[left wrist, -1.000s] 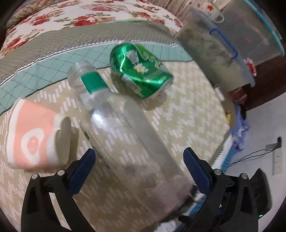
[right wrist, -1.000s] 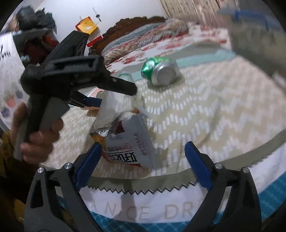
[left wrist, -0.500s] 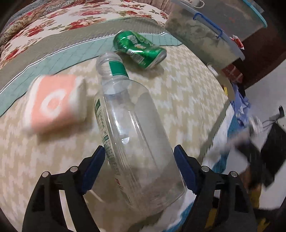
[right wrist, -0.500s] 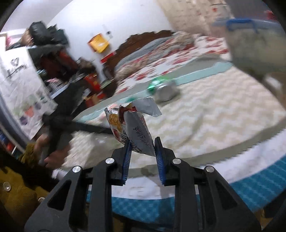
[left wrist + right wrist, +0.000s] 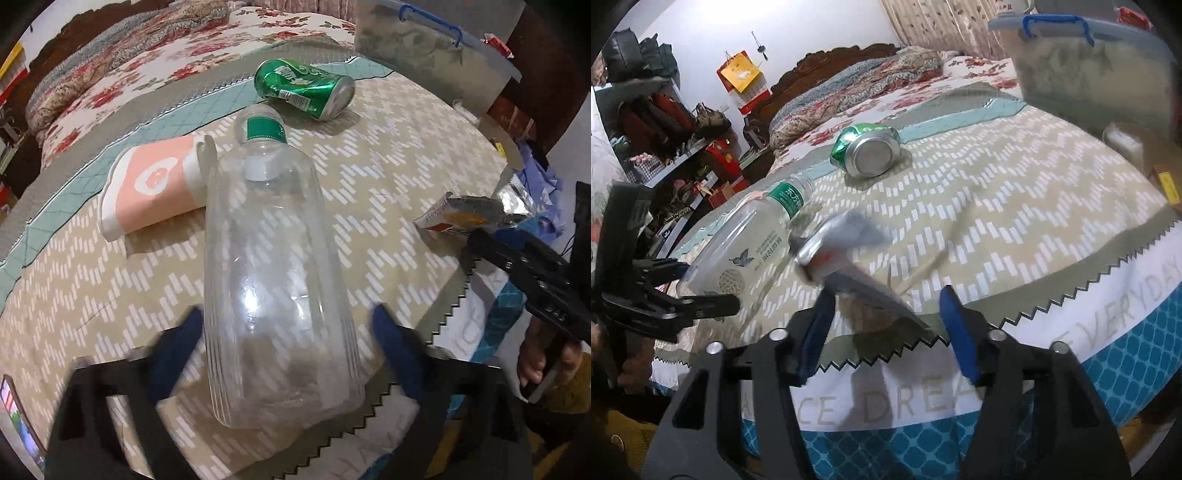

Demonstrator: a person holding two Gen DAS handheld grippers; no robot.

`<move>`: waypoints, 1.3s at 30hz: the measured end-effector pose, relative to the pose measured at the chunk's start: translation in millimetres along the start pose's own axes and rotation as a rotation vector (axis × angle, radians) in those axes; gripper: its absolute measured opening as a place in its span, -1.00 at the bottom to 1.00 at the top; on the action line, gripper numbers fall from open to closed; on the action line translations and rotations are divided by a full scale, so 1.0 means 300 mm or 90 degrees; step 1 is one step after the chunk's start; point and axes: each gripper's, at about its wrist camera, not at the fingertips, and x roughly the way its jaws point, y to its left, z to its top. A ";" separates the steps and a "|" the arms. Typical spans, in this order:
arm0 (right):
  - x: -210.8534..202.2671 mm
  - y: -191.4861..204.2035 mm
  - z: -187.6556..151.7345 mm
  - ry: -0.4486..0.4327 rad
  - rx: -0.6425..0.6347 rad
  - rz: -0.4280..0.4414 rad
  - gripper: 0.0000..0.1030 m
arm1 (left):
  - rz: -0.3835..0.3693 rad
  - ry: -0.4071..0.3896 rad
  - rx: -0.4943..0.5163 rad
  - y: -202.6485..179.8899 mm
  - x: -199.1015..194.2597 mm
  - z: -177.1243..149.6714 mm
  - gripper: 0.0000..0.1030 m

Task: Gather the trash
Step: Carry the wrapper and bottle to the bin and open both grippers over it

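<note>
Released, snack wrapper [image 5: 846, 254] lies between right gripper [image 5: 886, 328] fingers.

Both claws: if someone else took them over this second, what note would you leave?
Left claw: fingers either side of the clear plastic bottle, near its base; blur hides whether they grip it.
Right claw: open, with the snack wrapper blurred just ahead of it.
Green can lies on its side on the bed cover, the pink pack left of the bottle.
Done: nothing visibly collected.
Left: secure the bottle and wrapper, then the can, probably the pack too.
</note>
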 end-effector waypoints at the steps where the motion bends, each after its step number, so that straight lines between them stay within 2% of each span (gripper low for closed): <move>1: 0.001 0.003 0.000 0.000 -0.006 0.001 0.20 | -0.002 0.002 -0.003 0.010 -0.001 -0.005 0.19; 4: 0.006 0.016 -0.005 -0.003 -0.014 0.008 0.17 | -0.009 -0.024 -0.006 0.032 -0.039 -0.030 0.17; 6: 0.000 0.021 -0.012 0.000 -0.021 0.021 -0.16 | -0.010 -0.035 0.005 0.026 -0.067 -0.047 0.17; 7: -0.002 0.024 -0.014 0.001 -0.025 0.031 -0.46 | -0.022 -0.043 0.008 0.026 -0.087 -0.057 0.16; 8: -0.008 0.026 -0.015 -0.004 -0.026 0.039 -0.63 | -0.034 -0.050 0.010 0.022 -0.103 -0.063 0.16; 10: -0.026 0.024 -0.014 -0.022 -0.025 0.048 -0.74 | -0.074 -0.075 0.019 0.011 -0.152 -0.072 0.16; 15: -0.080 -0.054 0.005 -0.072 0.022 0.016 -0.79 | -0.161 -0.103 0.050 -0.066 -0.192 0.011 0.16; 20: -0.192 -0.256 0.045 -0.143 0.121 -0.060 -0.79 | -0.237 -0.094 0.147 -0.281 -0.137 0.206 0.16; 22: -0.247 -0.354 0.065 -0.171 0.159 -0.106 -0.79 | -0.268 -0.076 0.189 -0.398 -0.089 0.325 0.16; 25: -0.319 -0.506 0.097 -0.204 0.208 -0.179 -0.79 | -0.319 -0.030 0.217 -0.557 -0.001 0.501 0.16; 28: -0.364 -0.668 0.138 -0.216 0.258 -0.241 -0.79 | -0.350 0.020 0.223 -0.715 0.090 0.659 0.16; 30: -0.373 -0.744 0.171 -0.217 0.272 -0.262 -0.79 | -0.373 0.045 0.223 -0.797 0.133 0.740 0.16; 31: -0.370 -0.777 0.185 -0.212 0.275 -0.283 -0.79 | -0.377 0.059 0.222 -0.842 0.158 0.784 0.16; 36: -0.343 -0.896 0.227 -0.204 0.292 -0.308 -0.79 | -0.364 0.095 0.235 -1.017 0.253 0.903 0.20; 37: -0.331 -0.920 0.240 -0.200 0.294 -0.311 -0.79 | -0.352 0.100 0.231 -1.048 0.275 0.919 0.27; 39: -0.316 -0.950 0.255 -0.191 0.294 -0.320 -0.78 | -0.334 0.097 0.226 -1.088 0.300 0.937 0.63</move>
